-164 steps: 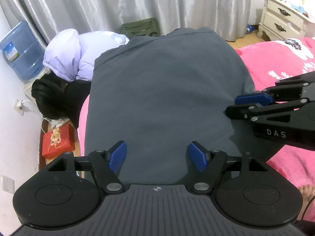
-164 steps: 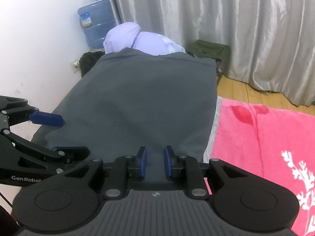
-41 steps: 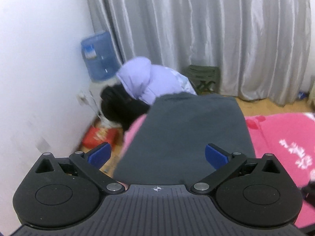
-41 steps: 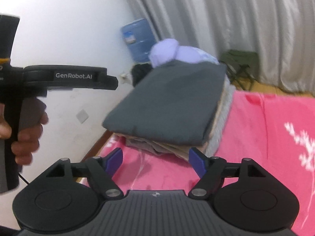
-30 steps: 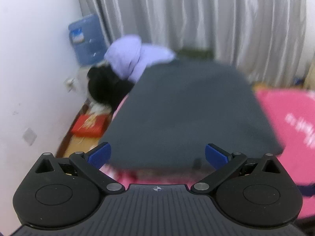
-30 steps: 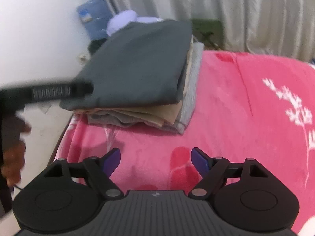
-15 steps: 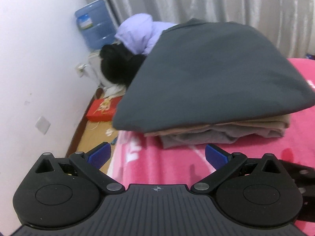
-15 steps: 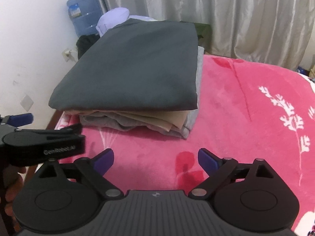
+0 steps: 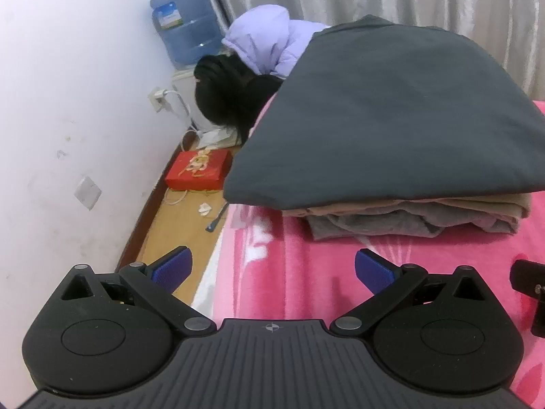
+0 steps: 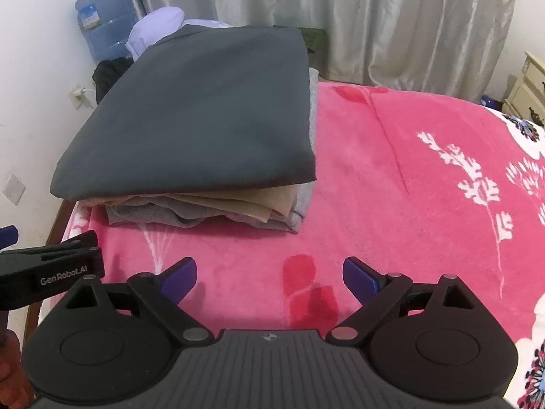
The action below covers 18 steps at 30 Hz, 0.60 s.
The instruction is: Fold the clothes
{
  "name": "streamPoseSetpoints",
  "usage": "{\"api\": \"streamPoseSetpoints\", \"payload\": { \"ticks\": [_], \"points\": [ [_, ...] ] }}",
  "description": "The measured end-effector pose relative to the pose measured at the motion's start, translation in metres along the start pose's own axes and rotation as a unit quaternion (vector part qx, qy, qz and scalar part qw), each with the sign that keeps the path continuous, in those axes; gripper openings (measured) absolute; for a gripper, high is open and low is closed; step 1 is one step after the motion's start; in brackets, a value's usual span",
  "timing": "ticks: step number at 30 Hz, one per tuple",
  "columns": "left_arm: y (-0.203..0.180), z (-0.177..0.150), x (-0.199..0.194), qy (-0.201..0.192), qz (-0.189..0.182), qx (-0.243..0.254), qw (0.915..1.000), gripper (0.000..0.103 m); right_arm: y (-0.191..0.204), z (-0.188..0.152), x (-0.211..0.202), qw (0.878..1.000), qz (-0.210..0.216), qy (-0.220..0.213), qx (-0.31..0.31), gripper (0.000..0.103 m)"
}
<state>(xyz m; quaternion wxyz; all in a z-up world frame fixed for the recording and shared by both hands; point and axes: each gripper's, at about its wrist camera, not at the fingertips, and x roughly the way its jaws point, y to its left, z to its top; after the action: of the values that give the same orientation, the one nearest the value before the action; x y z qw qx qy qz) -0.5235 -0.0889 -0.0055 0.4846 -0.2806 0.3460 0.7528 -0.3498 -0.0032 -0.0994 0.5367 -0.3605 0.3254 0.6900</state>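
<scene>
A folded dark grey garment (image 10: 204,116) tops a stack of folded clothes, over a tan piece (image 10: 238,204) and a light grey piece (image 10: 153,216), on the pink floral blanket (image 10: 408,187). The grey garment (image 9: 391,119) also shows in the left wrist view. My left gripper (image 9: 272,269) is open and empty, low over the blanket in front of the stack's left corner. My right gripper (image 10: 269,277) is open and empty, in front of the stack's right side. Part of the left gripper's body (image 10: 51,266) shows at the left of the right wrist view.
The bed's left edge (image 9: 211,266) drops to a wood floor with a red box (image 9: 199,168). A purple jacket (image 9: 269,41), black clothing (image 9: 224,99) and a blue water jug (image 9: 185,17) lie behind the stack by the white wall. Grey curtains (image 10: 374,17) hang behind; a cream nightstand (image 10: 526,88) stands far right.
Both grippers let go of the grey garment, now resting on the stack. They opened wide, pulled back toward me and dropped low over the blanket.
</scene>
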Motion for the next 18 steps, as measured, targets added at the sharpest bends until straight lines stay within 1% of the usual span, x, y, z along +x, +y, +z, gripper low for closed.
{"api": "streamPoseSetpoints", "payload": {
  "ticks": [5, 10, 18],
  "points": [
    [0.006, 0.0, 0.0, 0.002, 0.014, -0.005, 0.9999, 0.103, 0.014, 0.003, -0.007, 1.0, 0.002, -0.013, -0.019, 0.095],
    [0.013, 0.002, -0.001, 0.006, 0.014, -0.014, 0.9998, 0.103, 0.026, 0.007, -0.01, 0.999, 0.005, -0.02, -0.035, 0.096],
    [0.019, 0.003, -0.002, 0.005, 0.011, -0.021, 0.9997, 0.103, 0.034, 0.009, -0.012, 0.999, -0.004, -0.019, -0.037, 0.096]
  ]
}}
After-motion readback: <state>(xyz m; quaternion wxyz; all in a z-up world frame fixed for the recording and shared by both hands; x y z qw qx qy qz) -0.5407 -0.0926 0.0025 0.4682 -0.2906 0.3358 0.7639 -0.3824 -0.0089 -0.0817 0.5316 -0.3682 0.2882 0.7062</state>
